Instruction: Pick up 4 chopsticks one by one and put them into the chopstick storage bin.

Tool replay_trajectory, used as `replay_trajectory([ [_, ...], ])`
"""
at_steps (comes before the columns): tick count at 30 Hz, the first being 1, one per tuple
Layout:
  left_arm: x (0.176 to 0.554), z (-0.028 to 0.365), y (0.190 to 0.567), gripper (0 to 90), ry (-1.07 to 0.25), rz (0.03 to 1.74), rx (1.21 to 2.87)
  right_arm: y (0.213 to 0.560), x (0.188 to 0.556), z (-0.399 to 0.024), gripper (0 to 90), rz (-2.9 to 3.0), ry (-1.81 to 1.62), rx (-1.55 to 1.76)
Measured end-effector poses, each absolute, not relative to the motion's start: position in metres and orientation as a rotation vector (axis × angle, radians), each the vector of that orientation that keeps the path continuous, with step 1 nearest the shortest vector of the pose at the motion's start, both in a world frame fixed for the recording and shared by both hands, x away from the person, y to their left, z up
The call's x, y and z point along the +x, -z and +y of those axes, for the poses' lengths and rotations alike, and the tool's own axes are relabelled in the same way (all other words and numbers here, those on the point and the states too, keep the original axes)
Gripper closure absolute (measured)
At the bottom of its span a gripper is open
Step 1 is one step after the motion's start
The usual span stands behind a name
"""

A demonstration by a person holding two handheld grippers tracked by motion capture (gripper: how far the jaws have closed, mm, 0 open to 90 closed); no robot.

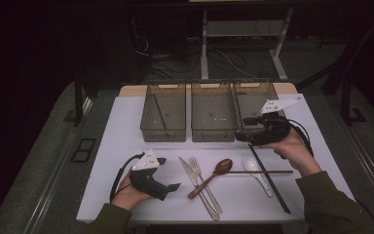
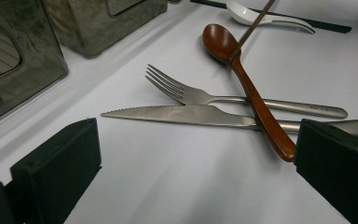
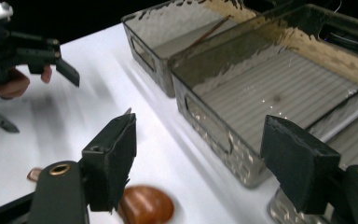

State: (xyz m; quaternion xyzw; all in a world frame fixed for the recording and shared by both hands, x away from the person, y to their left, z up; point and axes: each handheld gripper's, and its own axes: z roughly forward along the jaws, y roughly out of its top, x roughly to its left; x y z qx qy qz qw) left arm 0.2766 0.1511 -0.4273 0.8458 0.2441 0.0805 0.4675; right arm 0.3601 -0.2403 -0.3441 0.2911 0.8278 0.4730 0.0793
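- left gripper (image 1: 168, 187): black body, grey three-cornered plate on top, black cable looping behind.
- right gripper (image 1: 240, 137): black, same grey plate; brass-coloured screws by its blocky jaws.
- olive-green sleeves (image 1: 328, 202) on both arms.

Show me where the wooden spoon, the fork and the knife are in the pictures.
wooden spoon (image 2: 220, 41), left gripper view, on its bowl.
fork (image 2: 168, 84), left gripper view, on its tines.
knife (image 2: 168, 113), left gripper view, on its blade.
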Motion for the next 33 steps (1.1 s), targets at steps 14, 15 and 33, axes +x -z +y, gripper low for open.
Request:
replay_trajectory([
  [14,0.276,0.153,0.427,0.0,-0.201,0.601,2.074,0.362,0.334,-0.266,29.6,2.565,-1.296,0.817],
  [15,0.277,0.153,0.427,0.0,-0.204,0.597,2.076,0.363,0.332,-0.268,31.1,2.577,-1.266,0.806],
  [33,0.276,0.152,0.427,0.0,-0.194,0.601,2.074,0.381,0.325,-0.276,50.5,2.859,-0.839,0.587],
])
